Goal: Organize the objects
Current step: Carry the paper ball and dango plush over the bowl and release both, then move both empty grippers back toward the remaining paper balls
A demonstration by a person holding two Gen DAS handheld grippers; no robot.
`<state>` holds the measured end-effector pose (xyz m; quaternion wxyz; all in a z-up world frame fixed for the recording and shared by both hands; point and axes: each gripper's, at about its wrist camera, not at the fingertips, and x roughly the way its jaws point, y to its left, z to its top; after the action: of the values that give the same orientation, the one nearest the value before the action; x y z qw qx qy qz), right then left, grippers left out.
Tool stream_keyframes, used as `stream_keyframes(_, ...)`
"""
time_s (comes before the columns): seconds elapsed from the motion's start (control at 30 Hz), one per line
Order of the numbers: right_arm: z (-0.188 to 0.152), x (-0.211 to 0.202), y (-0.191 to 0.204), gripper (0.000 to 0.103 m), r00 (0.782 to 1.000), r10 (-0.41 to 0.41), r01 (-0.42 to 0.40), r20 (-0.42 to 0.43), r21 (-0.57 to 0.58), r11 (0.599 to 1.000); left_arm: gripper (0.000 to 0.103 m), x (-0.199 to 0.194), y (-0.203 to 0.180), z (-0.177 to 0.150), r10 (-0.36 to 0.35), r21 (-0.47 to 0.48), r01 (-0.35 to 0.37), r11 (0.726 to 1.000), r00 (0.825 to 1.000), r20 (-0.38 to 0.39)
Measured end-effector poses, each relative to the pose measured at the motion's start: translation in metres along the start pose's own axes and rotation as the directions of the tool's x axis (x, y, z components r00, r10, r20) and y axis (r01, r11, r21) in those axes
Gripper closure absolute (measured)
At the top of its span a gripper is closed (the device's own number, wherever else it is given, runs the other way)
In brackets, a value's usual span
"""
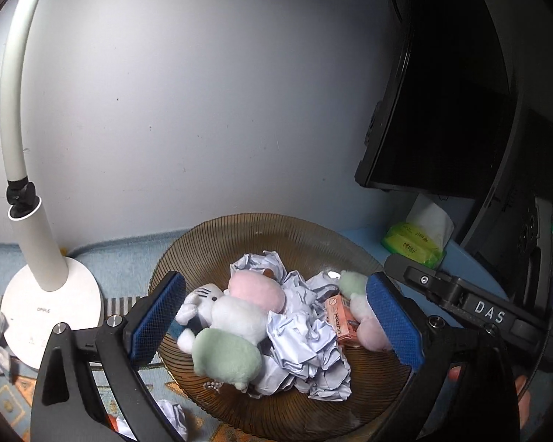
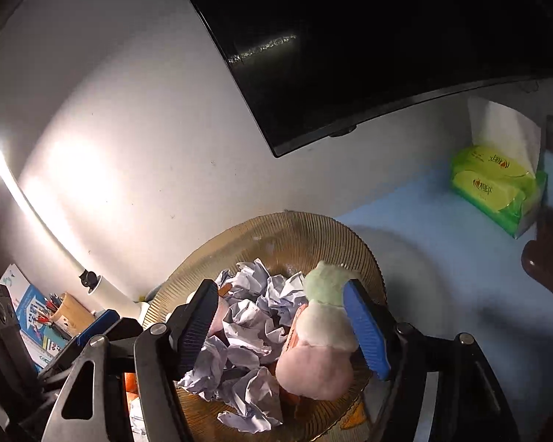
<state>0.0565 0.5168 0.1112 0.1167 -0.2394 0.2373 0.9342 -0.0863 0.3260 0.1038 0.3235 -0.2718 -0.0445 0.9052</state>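
Toys, pastel plush (image 1: 226,326), lie among crumpled paper (image 1: 306,353) in the ribbed amber bowl (image 1: 261,230). We see our left claw (image 1: 274,320) spread wide over the bowl, empty; our right claw (image 2: 284,326) parted, one pad beside a plush toy (image 2: 322,335).

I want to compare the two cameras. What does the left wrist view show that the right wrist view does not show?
Only the left wrist view shows the white cat plush, the lamp's round base and the small orange box's printed face. Only the right wrist view shows the pen cup and the blue booklets. Both show the brown ribbed bowl of crumpled paper, the pastel plush, the green tissue pack and the dark monitor.
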Motion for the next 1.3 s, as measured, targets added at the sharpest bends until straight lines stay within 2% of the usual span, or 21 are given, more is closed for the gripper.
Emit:
stream_keyframes(0.17, 0.0, -0.02, 0.017, 0.034, 0.993, 0.005, 0.005, 0.119, -0.084, 0.996, 0.004, -0.048, -0.002, 0.022, 0.03, 0.009, -0.031, 0.999, 0.996, 0.086)
stream_keyframes(0.23, 0.001, -0.028, 0.033, 0.034, 0.994, 0.001, 0.011, 0.105, -0.113, 0.993, 0.004, -0.08, 0.003, 0.025, 0.072, 0.028, -0.075, 0.997, 0.991, 0.115)
stream_keyframes(0.37, -0.005, -0.068, 0.072, 0.034, 0.989, 0.113, -0.099, 0.093, -0.139, 0.985, 0.004, -0.15, 0.02, 0.023, 0.157, 0.045, -0.165, 0.985, 0.976, 0.149)
stream_keyframes(0.47, -0.021, -0.097, 0.104, 0.034, 0.985, 0.162, -0.149, 0.057, -0.189, 0.971, 0.001, -0.198, 0.044, 0.008, 0.236, 0.015, -0.241, 0.97, 0.959, 0.154)
stream_keyframes(0.53, -0.042, -0.114, 0.12, 0.034, 0.978, 0.205, -0.196, 0.024, -0.206, 0.959, 0.001, -0.224, 0.068, -0.011, 0.296, -0.02, -0.296, 0.955, 0.946, 0.13)
stream_keyframes(0.6, -0.069, -0.118, 0.133, 0.034, 0.969, 0.243, -0.245, -0.036, -0.204, 0.948, 0.001, -0.243, 0.098, -0.038, 0.37, -0.057, -0.366, 0.929, 0.925, 0.087)
stream_keyframes(0.63, -0.085, -0.116, 0.138, 0.034, 0.966, 0.249, -0.258, -0.071, -0.211, 0.943, 0.001, -0.248, 0.112, -0.053, 0.415, -0.072, -0.411, 0.909, 0.908, 0.063)
stream_keyframes(0.7, -0.121, -0.101, 0.151, 0.034, 0.958, 0.24, -0.273, -0.157, -0.246, 0.93, 0.001, -0.253, 0.14, -0.087, 0.522, -0.077, -0.52, 0.851, 0.853, 0.005)
stream_keyframes(0.73, -0.139, -0.093, 0.156, 0.034, 0.952, 0.235, -0.282, -0.196, -0.265, 0.922, 0.001, -0.255, 0.153, -0.103, 0.554, -0.07, -0.554, 0.83, 0.832, -0.02)
stream_keyframes(0.77, -0.156, -0.085, 0.161, 0.034, 0.947, 0.231, -0.289, -0.222, -0.281, 0.915, 0.001, -0.253, 0.165, -0.117, 0.561, -0.075, -0.564, 0.822, 0.826, -0.053)
stream_keyframes(0.83, -0.182, -0.07, 0.166, 0.034, 0.948, 0.193, -0.269, -0.251, -0.318, 0.909, 0.001, -0.251, 0.186, -0.139, 0.555, -0.111, -0.564, 0.818, 0.825, -0.103)
stream_keyframes(0.97, -0.213, -0.049, 0.166, 0.034, 0.954, 0.124, -0.224, -0.272, -0.377, 0.899, 0.001, -0.255, 0.207, -0.158, 0.54, -0.212, -0.551, 0.807, 0.834, -0.111)
stream_keyframes(1.03, -0.223, -0.042, 0.163, 0.034, 0.954, 0.09, -0.201, -0.287, -0.385, 0.901, 0.001, -0.261, 0.209, -0.158, 0.513, -0.238, -0.518, 0.822, 0.854, -0.089)
stream_keyframes(1.07, -0.224, -0.04, 0.165, 0.034, 0.957, 0.065, -0.18, -0.284, -0.4, 0.899, 0.001, -0.262, 0.209, -0.156, 0.51, -0.247, -0.515, 0.821, 0.856, -0.087)
stream_keyframes(1.2, -0.228, -0.038, 0.172, 0.032, 0.96, 0.026, -0.152, -0.277, -0.446, 0.882, 0.001, -0.26, 0.206, -0.159, 0.503, -0.237, -0.51, 0.827, 0.859, -0.095)
stream_keyframes(1.3, -0.23, -0.038, 0.174, 0.032, 0.961, 0.013, -0.145, -0.275, -0.463, 0.874, 0.001, -0.259, 0.198, -0.16, 0.514, -0.196, -0.519, 0.832, 0.854, -0.078)
